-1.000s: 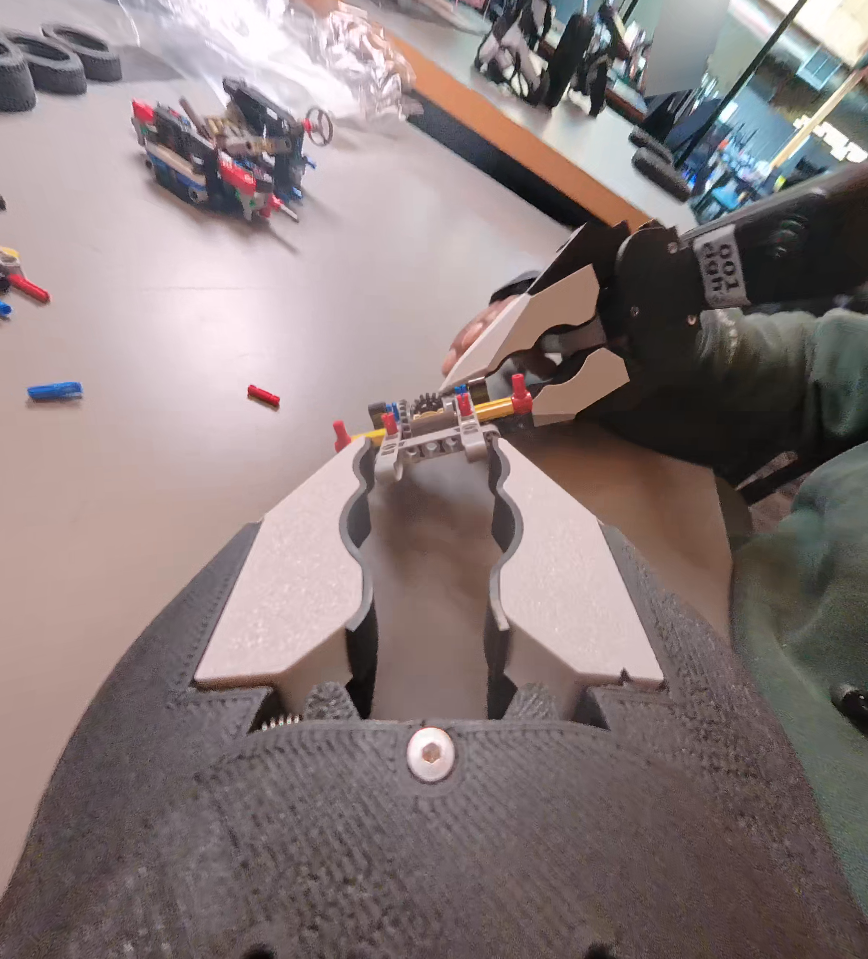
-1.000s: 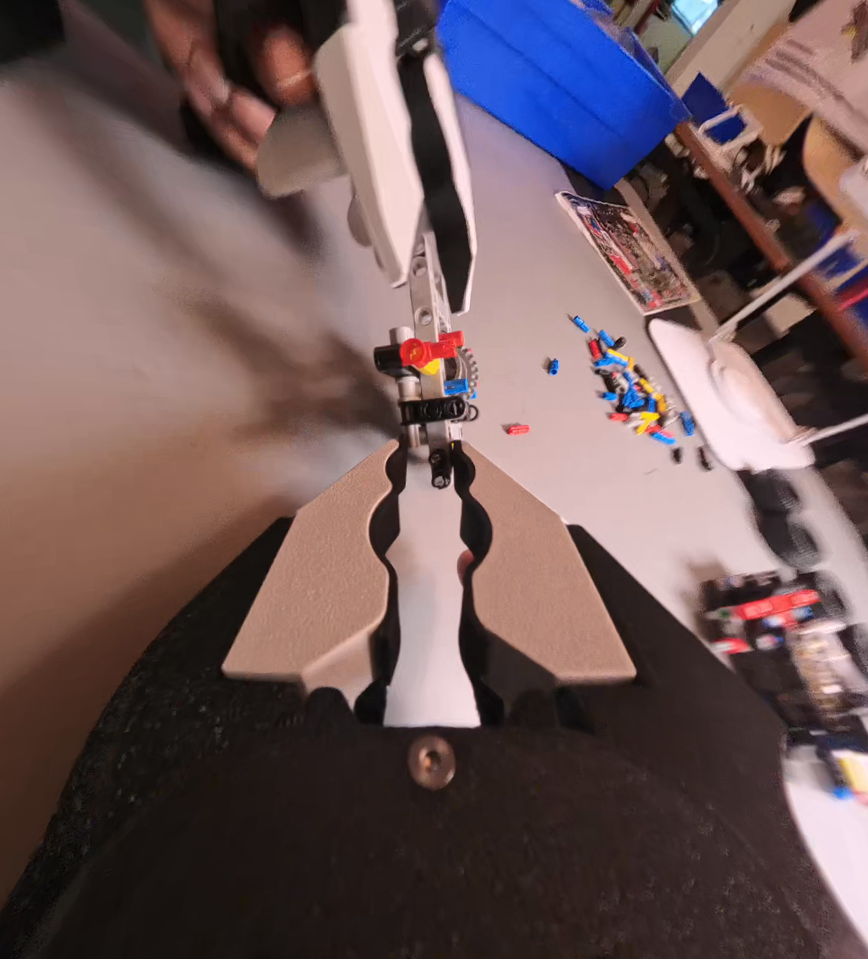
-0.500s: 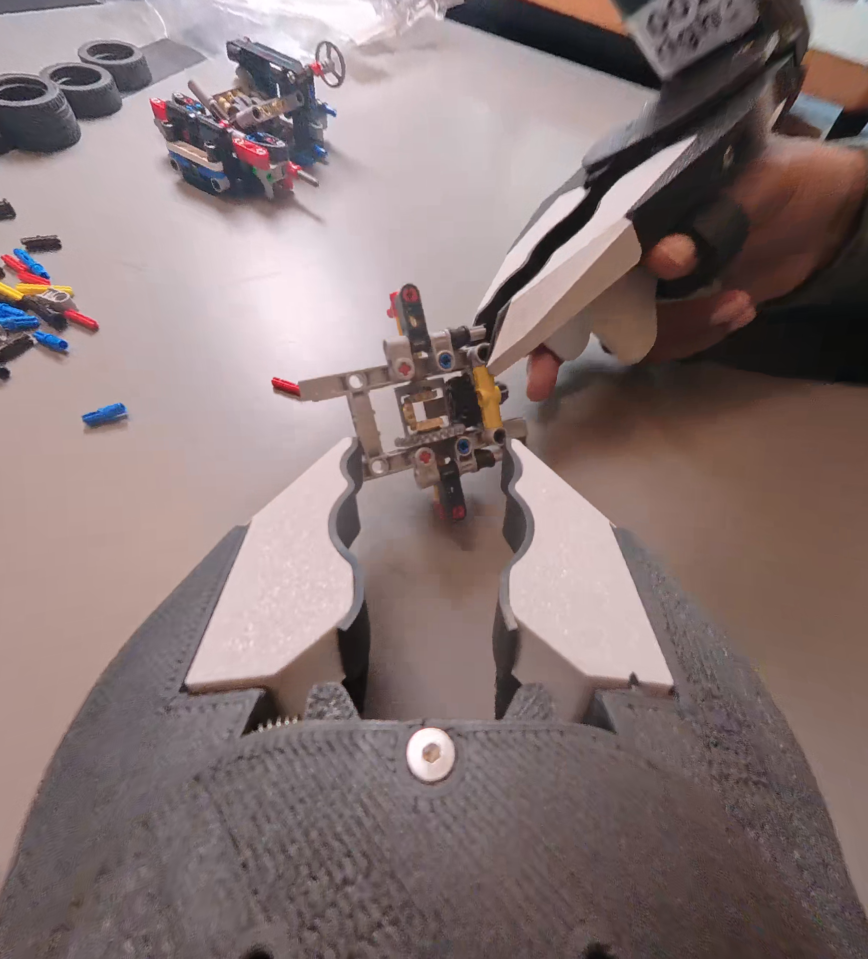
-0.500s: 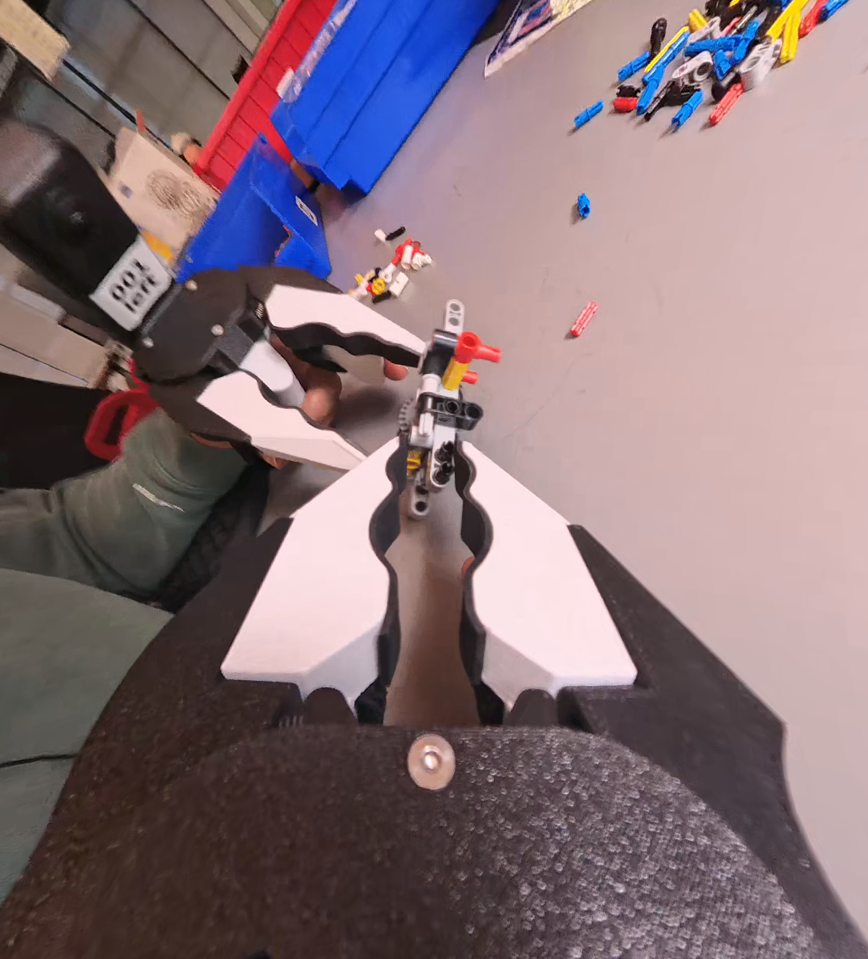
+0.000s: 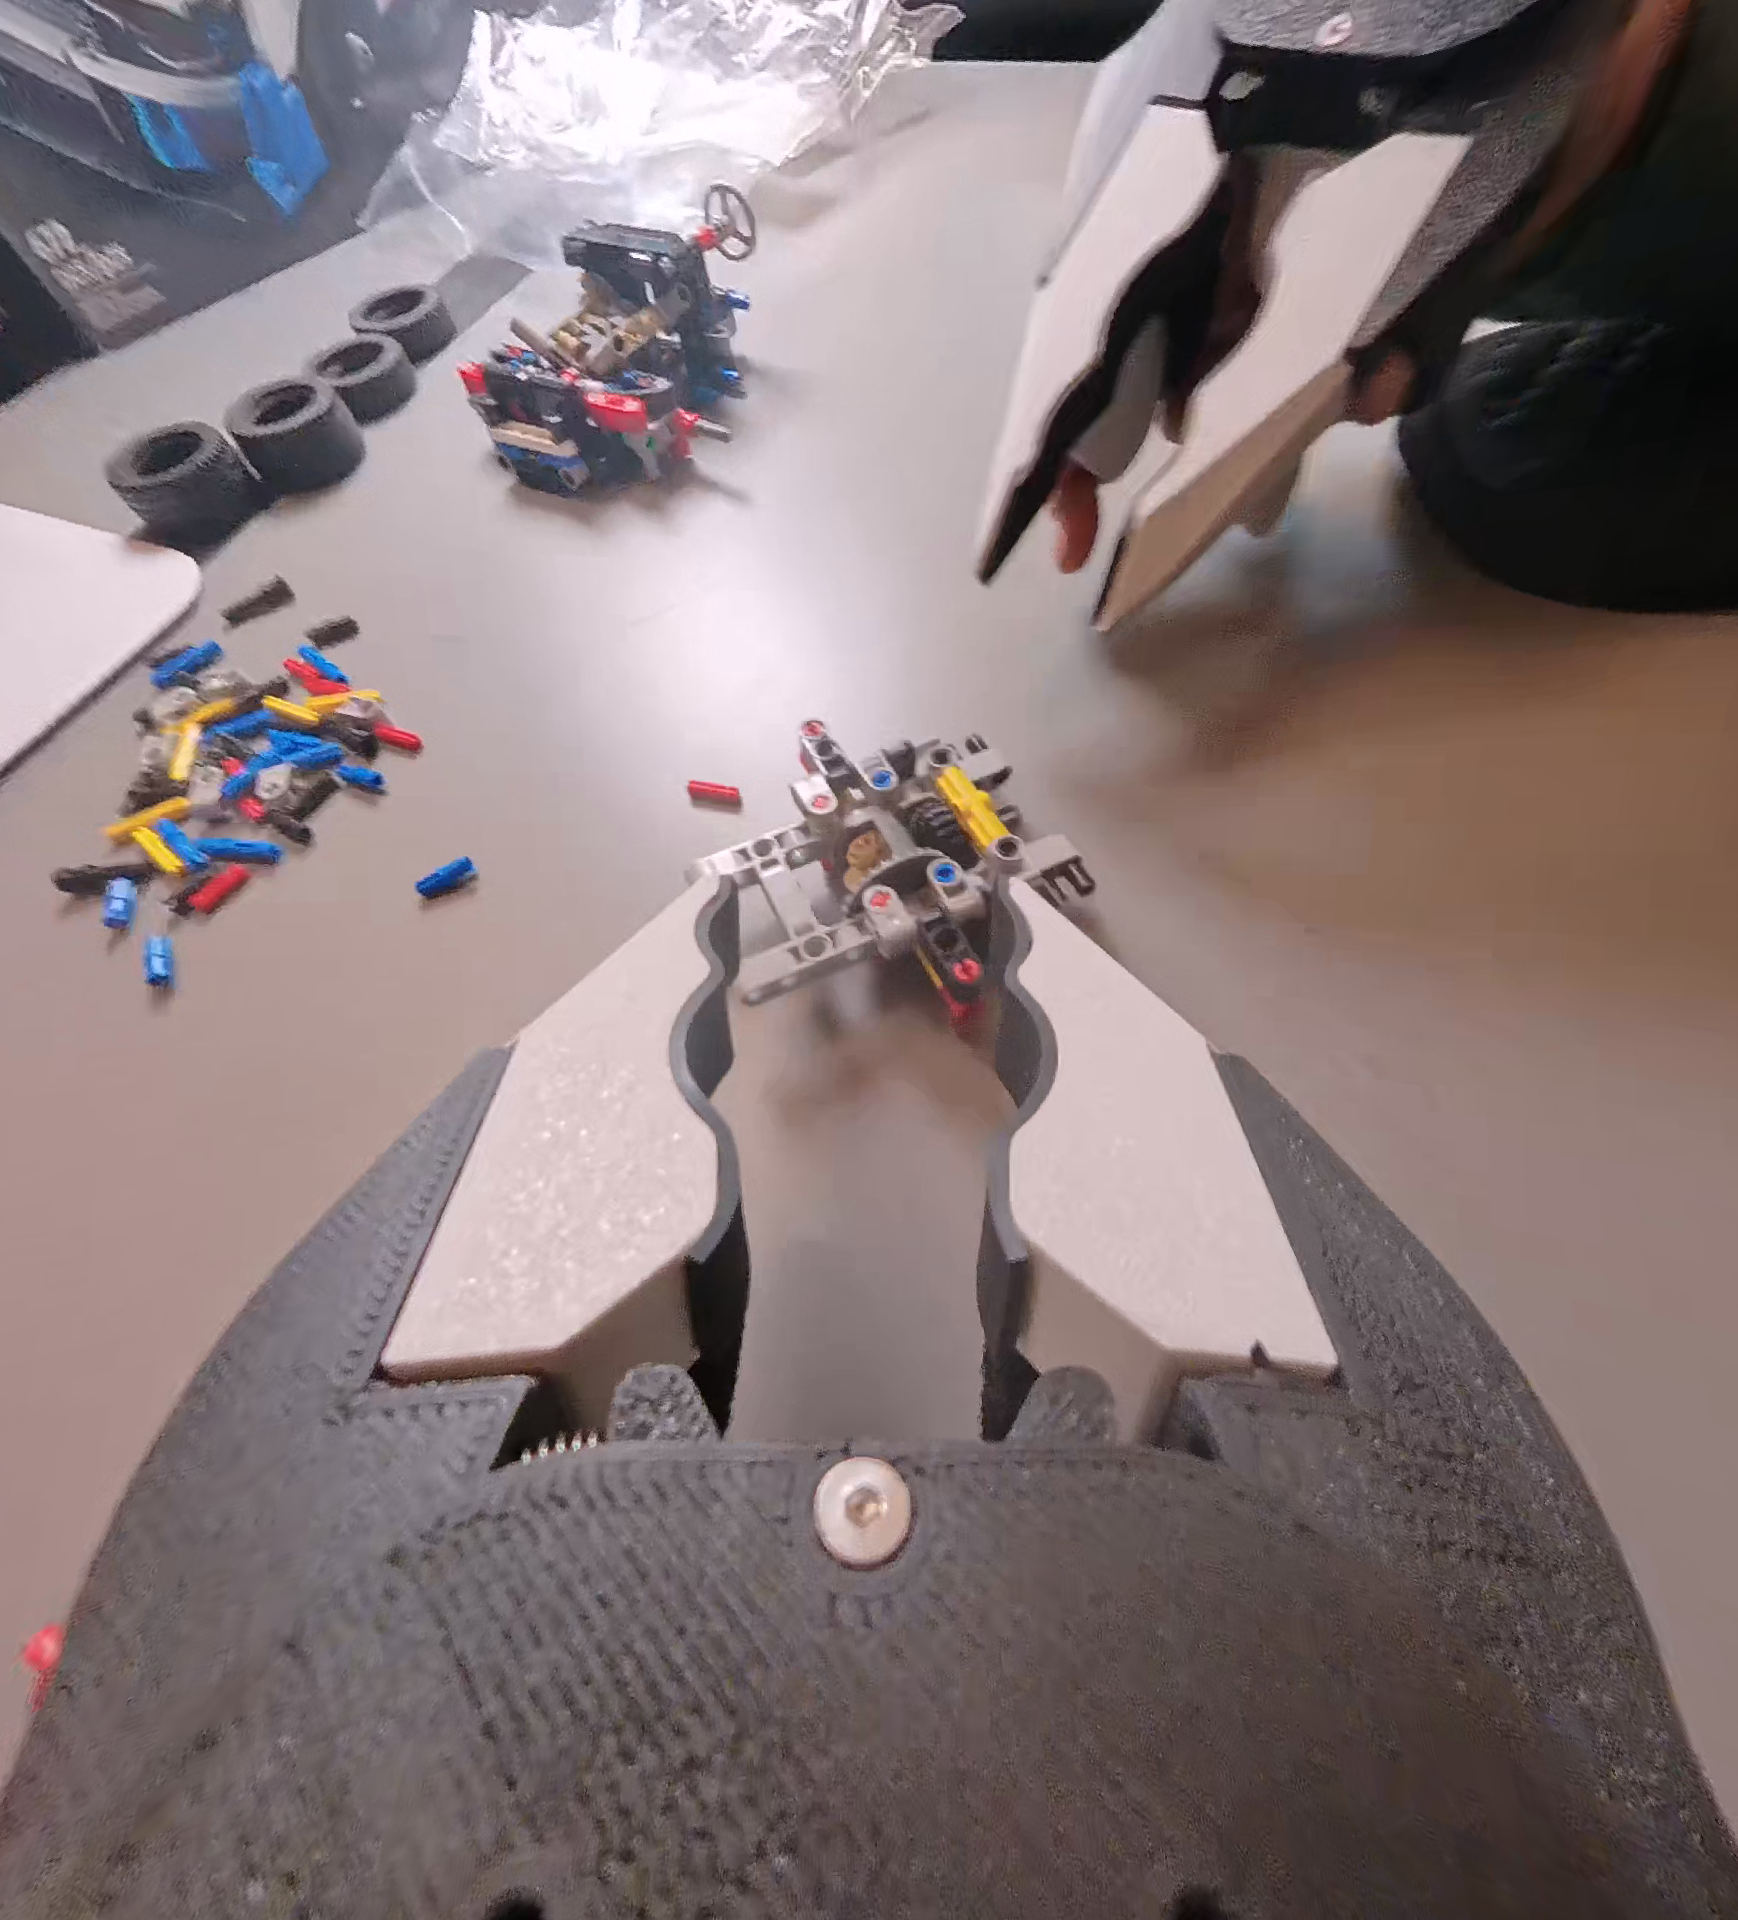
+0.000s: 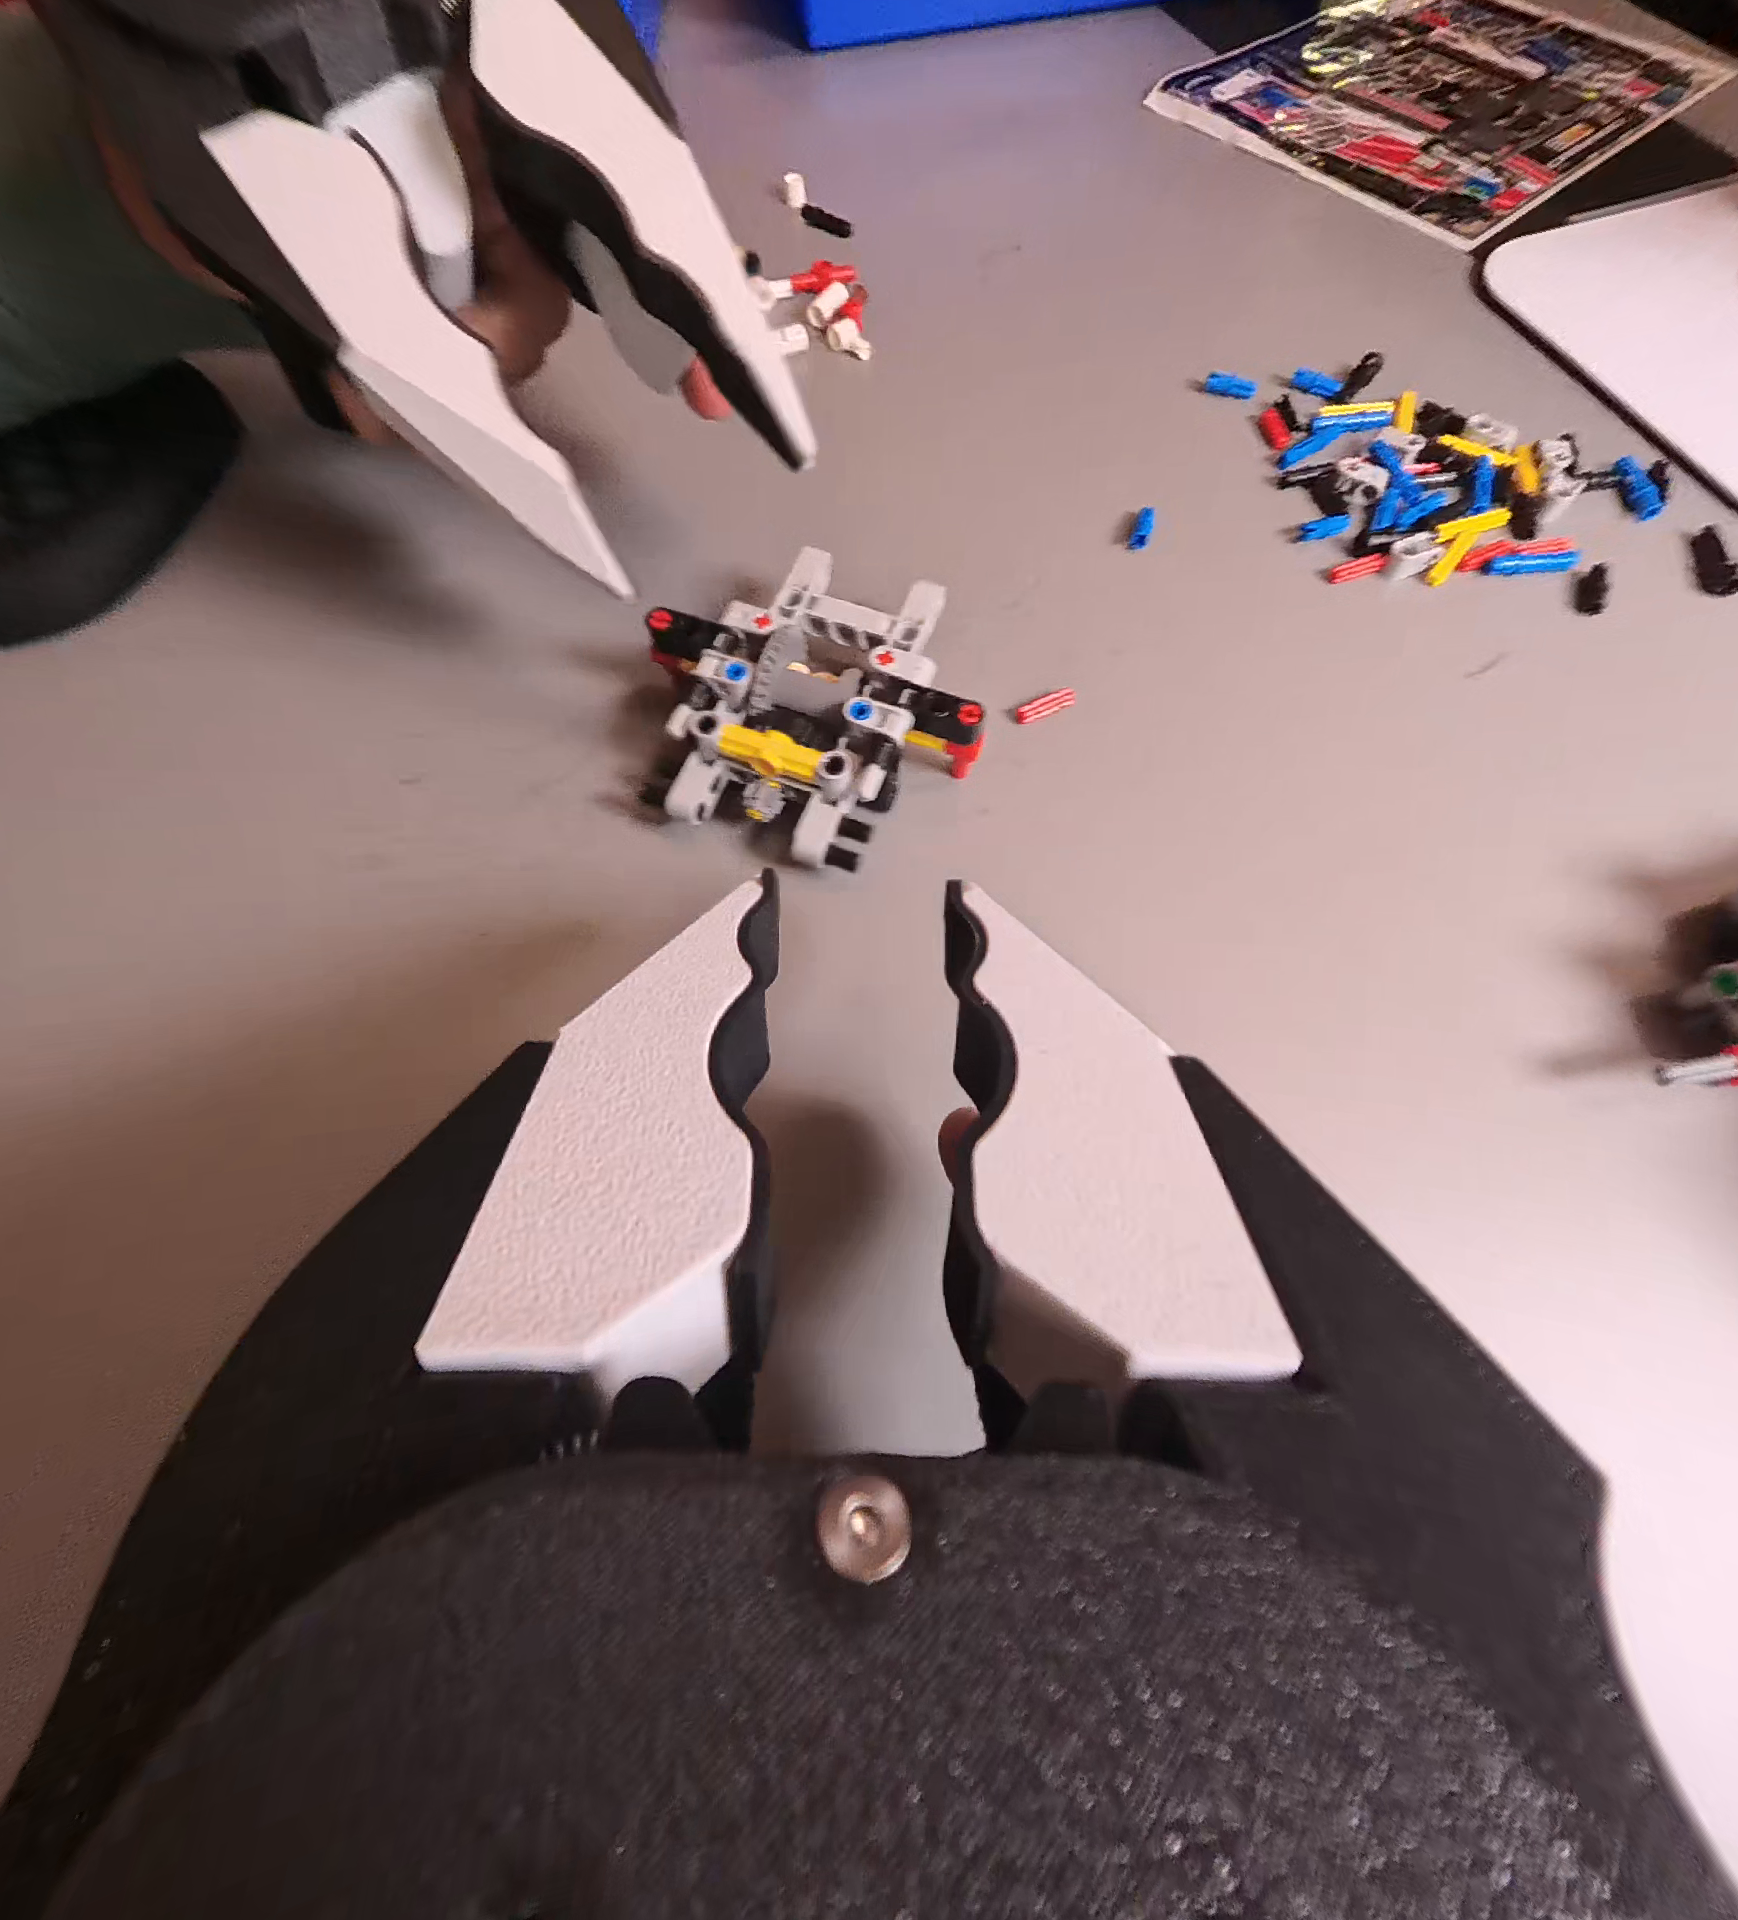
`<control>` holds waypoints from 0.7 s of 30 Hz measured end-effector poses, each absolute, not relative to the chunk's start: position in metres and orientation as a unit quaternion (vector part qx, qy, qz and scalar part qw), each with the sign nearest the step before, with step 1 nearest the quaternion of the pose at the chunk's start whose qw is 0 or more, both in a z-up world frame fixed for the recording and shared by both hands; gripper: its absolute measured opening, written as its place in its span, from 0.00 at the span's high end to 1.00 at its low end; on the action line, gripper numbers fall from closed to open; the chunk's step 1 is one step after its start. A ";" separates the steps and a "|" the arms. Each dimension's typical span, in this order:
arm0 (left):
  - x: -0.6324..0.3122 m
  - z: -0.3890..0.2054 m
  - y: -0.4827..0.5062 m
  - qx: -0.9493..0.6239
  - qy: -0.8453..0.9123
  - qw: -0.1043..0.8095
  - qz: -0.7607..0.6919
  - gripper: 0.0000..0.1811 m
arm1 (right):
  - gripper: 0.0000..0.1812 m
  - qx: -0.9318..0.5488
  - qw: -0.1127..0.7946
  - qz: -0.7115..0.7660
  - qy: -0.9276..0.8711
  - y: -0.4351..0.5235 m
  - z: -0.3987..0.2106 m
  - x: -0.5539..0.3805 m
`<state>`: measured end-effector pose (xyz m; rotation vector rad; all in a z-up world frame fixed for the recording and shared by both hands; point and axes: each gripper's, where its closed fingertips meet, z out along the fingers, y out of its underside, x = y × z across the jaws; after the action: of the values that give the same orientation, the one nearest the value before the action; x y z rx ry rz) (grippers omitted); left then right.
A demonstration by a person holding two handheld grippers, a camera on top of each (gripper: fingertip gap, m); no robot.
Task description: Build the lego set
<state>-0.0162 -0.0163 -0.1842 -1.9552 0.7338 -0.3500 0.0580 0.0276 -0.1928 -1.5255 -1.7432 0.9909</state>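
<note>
The small grey Lego assembly (image 5: 886, 842), with yellow, black, red and blue parts, lies on the table. In the left wrist view it shows between and just beyond the tips of my left gripper (image 5: 870, 899), which is open and hovers above it. In the right wrist view the assembly (image 6: 803, 707) lies a little ahead of my right gripper (image 6: 860, 885), which is open and empty. The right gripper (image 5: 1047, 597) shows open at the upper right of the left wrist view. The left gripper (image 6: 714, 525) shows open at the upper left of the right wrist view.
A pile of loose coloured pins (image 5: 241, 769) (image 6: 1447, 488) lies to one side, with a lone red pin (image 5: 714, 793) near the assembly. A partly built car (image 5: 616, 364), three black tyres (image 5: 283, 426), a plastic bag (image 5: 657, 83), a white pad (image 6: 1675, 312) and a printed booklet (image 6: 1436, 104) lie farther off. The left gripper's tips are roughly 10 cm from the right gripper's. The lone red pin (image 5: 714, 793) lies around 8 cm away from my left fingertips. It turns up in the right wrist view (image 6: 1040, 709) as well.
Both grippers held the assembly in the air before. Both have opened and drawn apart, and the assembly now lies on the table.
</note>
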 end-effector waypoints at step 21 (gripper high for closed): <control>-0.056 -0.204 -0.002 -0.844 0.240 0.473 -0.085 0.81 | 0.79 -0.457 0.207 0.349 -0.791 -0.013 -0.210 0.045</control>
<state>-0.0556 -0.0016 -0.2035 -2.0646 0.5875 -0.2092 0.0454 -0.0130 -0.2097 -1.2733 -2.2035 0.9717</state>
